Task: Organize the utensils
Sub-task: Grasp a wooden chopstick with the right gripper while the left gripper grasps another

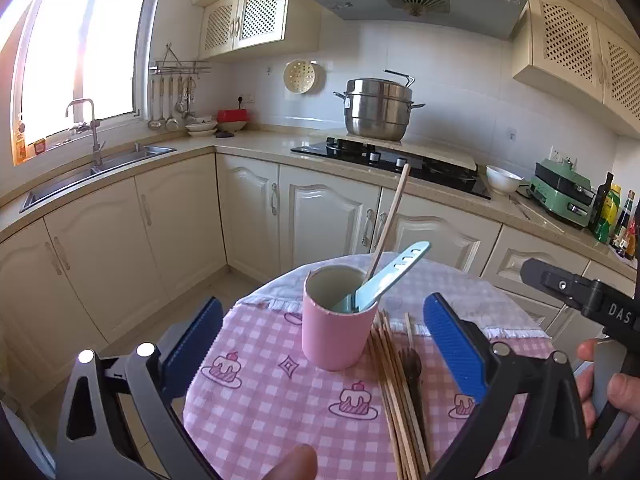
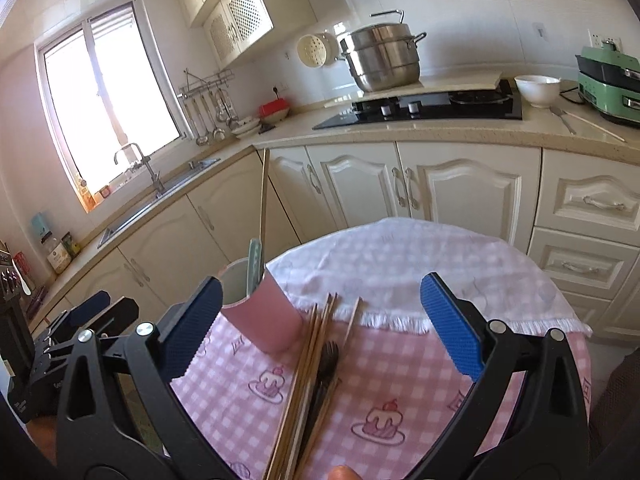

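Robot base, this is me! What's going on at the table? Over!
Left gripper open, empty. Right gripper open, empty. Pink cup holds one chopstick and blue utensil. Chopstick pile and dark spoon on tablecloth. Nothing blocking.

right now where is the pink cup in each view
Left wrist view: pink cup stands at centre, between the open fingers.
Right wrist view: pink cup sits left of centre, partly behind the left finger.
Shared landmark: the bundle of wooden chopsticks lying just right of the cup.
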The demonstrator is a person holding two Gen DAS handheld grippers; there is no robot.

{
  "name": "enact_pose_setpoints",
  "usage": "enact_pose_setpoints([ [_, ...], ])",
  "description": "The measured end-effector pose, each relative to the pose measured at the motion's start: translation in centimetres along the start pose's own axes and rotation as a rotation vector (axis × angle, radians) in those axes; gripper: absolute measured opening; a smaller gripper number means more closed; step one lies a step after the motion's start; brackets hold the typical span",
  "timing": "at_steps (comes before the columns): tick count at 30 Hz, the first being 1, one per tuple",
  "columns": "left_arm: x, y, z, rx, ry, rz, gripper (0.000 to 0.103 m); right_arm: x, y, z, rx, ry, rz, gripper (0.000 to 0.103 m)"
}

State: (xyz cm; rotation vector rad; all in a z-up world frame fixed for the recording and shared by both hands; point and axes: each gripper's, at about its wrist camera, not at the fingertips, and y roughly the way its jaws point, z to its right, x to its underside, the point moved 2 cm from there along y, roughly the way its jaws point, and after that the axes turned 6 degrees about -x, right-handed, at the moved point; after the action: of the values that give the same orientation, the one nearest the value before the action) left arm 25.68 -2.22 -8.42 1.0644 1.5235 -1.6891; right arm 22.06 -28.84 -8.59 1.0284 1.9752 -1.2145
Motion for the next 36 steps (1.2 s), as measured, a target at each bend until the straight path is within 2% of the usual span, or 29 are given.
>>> enact_pose_setpoints([
  [5, 1.3, 0.2, -0.2, -0.005, -0.008, -0.034, 0.098, 1.9, 0.5, 0.6, 0.028, -0.005, -0.078, 0.097],
  [12, 3.9, 2.2, -0.5, -0.017, -0.01, -0.12, 0.098, 6.7, 4.2, 2.2, 0.099, -0.011, -0.282, 0.097],
  [19, 6.9, 4.9, -0.2, -0.032, 0.005, -0.213, 0.098, 10.5, 8.0, 1.6, 0.096, -0.067, -0.437, 0.096],
  [23, 8.1, 5.8, -0.5, -0.035, 0.009, -0.247, 0.098, 11.5, 9.3, 0.6, 0.083, -0.091, -0.471, 0.085],
  [26, 8.7, 6.3, -0.5, -0.036, 0.015, -0.265, 0.098, 12.1, 10.5, 0.1, 0.1, -0.127, -0.504, 0.066],
  [30, 9.3, 7.2, -0.2, -0.038, 0.039, -0.294, 0.098, 12.2, 10.8, 0.0, 0.131, -0.174, -0.518, 0.061],
  [33, 9.7, 7.8, 0.5, -0.027, 0.059, -0.309, 0.098, 12.2, 10.8, 1.0, 0.194, -0.21, -0.523, 0.045],
  [36, 10.1, 8.6, 1.7, -0.02, 0.103, -0.329, 0.098, 11.8, 10.3, 1.8, 0.169, -0.174, -0.528, 0.045],
])
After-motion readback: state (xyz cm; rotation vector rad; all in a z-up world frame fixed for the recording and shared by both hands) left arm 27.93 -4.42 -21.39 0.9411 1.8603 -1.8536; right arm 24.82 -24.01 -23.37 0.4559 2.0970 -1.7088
